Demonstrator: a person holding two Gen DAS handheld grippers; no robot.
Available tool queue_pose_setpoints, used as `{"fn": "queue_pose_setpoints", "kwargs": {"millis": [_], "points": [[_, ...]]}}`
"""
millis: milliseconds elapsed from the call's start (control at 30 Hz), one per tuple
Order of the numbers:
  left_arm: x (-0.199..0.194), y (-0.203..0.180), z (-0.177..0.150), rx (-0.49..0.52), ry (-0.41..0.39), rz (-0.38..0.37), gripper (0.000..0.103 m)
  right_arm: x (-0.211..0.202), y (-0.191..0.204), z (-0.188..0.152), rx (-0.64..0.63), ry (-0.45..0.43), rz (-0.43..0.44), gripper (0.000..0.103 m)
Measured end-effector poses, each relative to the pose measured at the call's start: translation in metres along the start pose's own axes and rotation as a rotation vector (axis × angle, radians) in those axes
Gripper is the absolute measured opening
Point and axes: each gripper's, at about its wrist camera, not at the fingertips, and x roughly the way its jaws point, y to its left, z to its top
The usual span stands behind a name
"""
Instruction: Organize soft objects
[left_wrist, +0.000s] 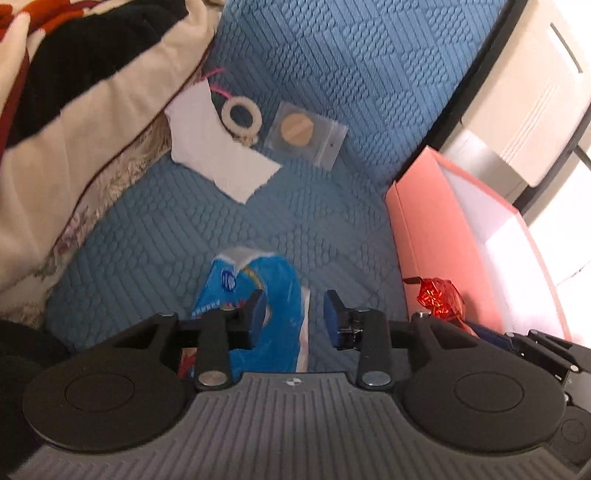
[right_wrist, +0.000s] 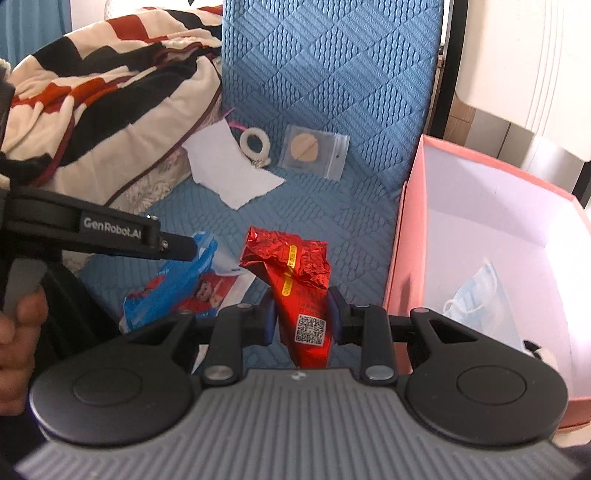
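Left wrist view: the left gripper (left_wrist: 295, 317) stands partly open over a blue plastic packet (left_wrist: 271, 314) lying on the blue quilted mattress (left_wrist: 332, 74); the left pad overlaps the packet, the right pad is clear of it, and nothing is clamped.

Right wrist view: the right gripper (right_wrist: 301, 319) is closed on a red foil packet (right_wrist: 295, 288), both pads pressing its sides, just beside the pink box (right_wrist: 402, 240), which holds a blue face mask (right_wrist: 476, 295).

Both wrist cameras look steeply down along their fingers, close over the blue quilted bed (left_wrist: 332, 74), sharing the pink box (right_wrist: 413, 229) and white tissue (left_wrist: 218, 155).
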Motion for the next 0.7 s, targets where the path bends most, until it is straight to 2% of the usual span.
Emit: {"fn": "queue_pose_setpoints", "kwargs": {"millis": [133,300,467,567,633,700], "points": [[0.007,0.001,-0.006,0.023,0.023,0.000,0.048,0.007,0.005,-0.009,0.004,0.016,-0.005,0.032],[0.016,0.000,-0.014,0.071,0.045,0.018,0.048,0.014,0.007,-0.016,0.002,0.032,-0.016,0.032],[0.024,0.001,-0.021,0.095,0.059,0.074,0.046,0.018,0.007,-0.017,0.008,0.042,-0.027,0.032],[0.027,-0.002,-0.024,0.113,0.062,0.093,0.032,0.020,0.006,-0.018,0.011,0.054,-0.027,0.032],[0.030,-0.003,-0.026,0.118,0.063,0.119,0.012,0.020,0.007,-0.017,0.004,0.058,-0.024,0.032],[0.031,-0.003,-0.027,0.120,0.057,0.137,0.006,0.019,0.008,-0.016,-0.004,0.057,-0.021,0.032]]}}
